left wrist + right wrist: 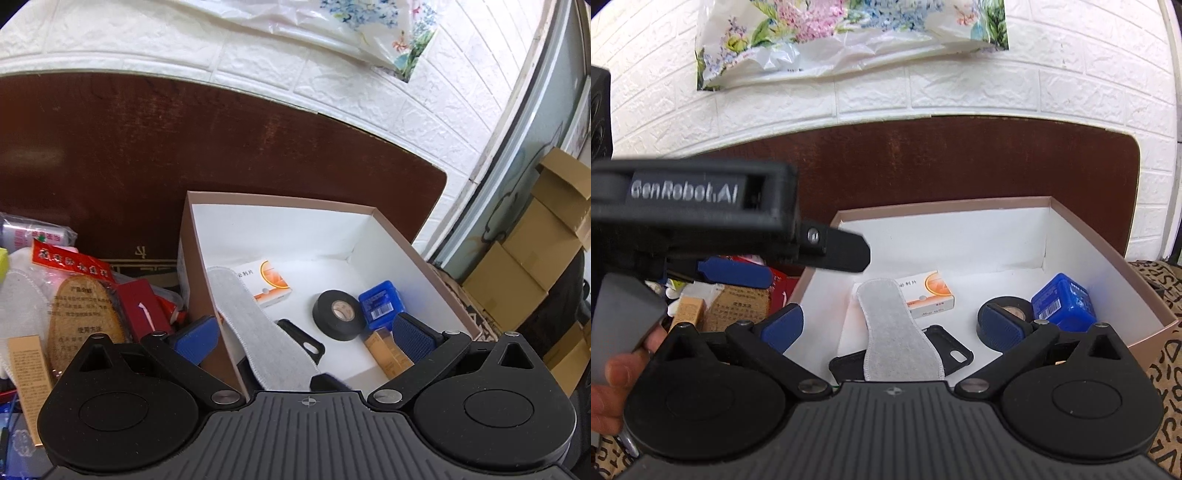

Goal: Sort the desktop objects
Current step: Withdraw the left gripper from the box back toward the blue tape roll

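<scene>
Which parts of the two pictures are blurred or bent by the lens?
Right wrist view: the left gripper is close to the lens and blurred; the box interior stays sharp. Left wrist view: the table edge and wall bricks curve strongly.

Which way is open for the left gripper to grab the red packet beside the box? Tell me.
Probably yes: the left gripper is open and empty, and the red packet lies uncovered left of the box wall, just ahead of its left finger.

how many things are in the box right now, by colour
white/orange: 1, pill box
grey: 1, insole
black: 2, tape roll, phone case
blue: 1, blue box
tan: 1, carton
total: 6 in the box
</scene>
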`<action>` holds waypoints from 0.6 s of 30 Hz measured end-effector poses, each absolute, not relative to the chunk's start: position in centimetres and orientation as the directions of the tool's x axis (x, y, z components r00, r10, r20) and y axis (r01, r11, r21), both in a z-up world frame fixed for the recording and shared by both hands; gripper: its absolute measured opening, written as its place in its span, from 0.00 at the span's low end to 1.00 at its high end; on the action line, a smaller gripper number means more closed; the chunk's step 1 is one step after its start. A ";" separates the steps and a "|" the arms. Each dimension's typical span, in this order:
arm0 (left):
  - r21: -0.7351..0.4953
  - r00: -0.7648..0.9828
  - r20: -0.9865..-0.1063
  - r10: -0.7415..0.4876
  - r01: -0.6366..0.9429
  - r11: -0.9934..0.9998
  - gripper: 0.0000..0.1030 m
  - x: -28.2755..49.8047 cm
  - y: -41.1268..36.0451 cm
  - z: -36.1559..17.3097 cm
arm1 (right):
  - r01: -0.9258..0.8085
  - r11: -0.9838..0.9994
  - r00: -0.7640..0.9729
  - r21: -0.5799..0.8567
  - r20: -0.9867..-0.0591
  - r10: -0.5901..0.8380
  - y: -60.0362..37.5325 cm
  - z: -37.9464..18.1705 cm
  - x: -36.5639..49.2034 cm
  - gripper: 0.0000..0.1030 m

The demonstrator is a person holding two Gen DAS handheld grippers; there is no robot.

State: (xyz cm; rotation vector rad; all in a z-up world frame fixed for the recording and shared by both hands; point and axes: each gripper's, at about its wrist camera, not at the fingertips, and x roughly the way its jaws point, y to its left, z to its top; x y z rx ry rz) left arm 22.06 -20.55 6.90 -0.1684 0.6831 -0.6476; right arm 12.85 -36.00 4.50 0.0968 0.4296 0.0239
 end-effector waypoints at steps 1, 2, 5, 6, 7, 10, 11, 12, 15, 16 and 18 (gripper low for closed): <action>-0.341 0.594 -0.532 -0.603 0.502 0.795 1.00 21.7 -20.5 6.9 | -0.003 0.995 0.911 0.099 -0.410 0.043 -35.9 4.6 12.7 1.00; -0.334 0.597 -0.530 -0.603 0.506 0.795 1.00 21.4 -20.4 7.0 | -0.002 0.995 0.914 0.099 -0.404 0.042 -35.9 4.8 12.4 1.00; -0.320 0.609 -0.519 -0.600 0.512 0.797 1.00 20.2 -20.0 7.0 | 0.002 0.995 0.917 0.096 -0.398 0.036 -35.8 4.9 11.8 1.00; -0.317 0.614 -0.514 -0.599 0.513 0.798 1.00 19.8 -19.9 7.0 | 0.006 0.996 0.917 0.094 -0.397 0.032 -35.7 5.0 11.6 1.00; -0.313 0.618 -0.511 -0.598 0.514 0.798 1.00 19.4 -19.7 7.0 | 0.010 0.995 0.918 0.094 -0.396 0.028 -35.7 5.0 11.3 1.00; -0.296 0.634 -0.493 -0.596 0.521 0.800 1.00 17.8 -19.1 7.1 | 0.015 0.995 0.921 0.102 -0.390 0.027 -35.5 5.0 10.3 1.00; -0.287 0.646 -0.482 -0.592 0.521 0.804 1.00 17.2 -18.8 7.0 | 0.013 0.994 0.922 0.104 -0.386 0.028 -35.4 5.0 9.9 1.00; -0.279 0.659 -0.473 -0.585 0.518 0.809 1.00 16.6 -18.6 7.0 | 0.011 0.994 0.924 0.105 -0.382 0.030 -35.2 5.0 9.5 1.00; -0.260 0.683 -0.458 -0.569 0.509 0.821 1.00 14.7 -17.8 6.6 | 0.006 0.995 0.927 0.104 -0.373 0.033 -34.6 4.9 8.1 1.00; -0.257 0.686 -0.455 -0.567 0.508 0.822 1.00 14.1 -17.6 6.4 | 0.003 0.995 0.928 0.104 -0.371 0.036 -34.4 4.8 7.6 1.00; -0.254 0.693 -0.447 -0.566 0.508 0.823 1.00 12.9 -17.0 6.1 | -0.003 0.995 0.929 0.103 -0.368 0.041 -33.9 4.6 6.7 1.00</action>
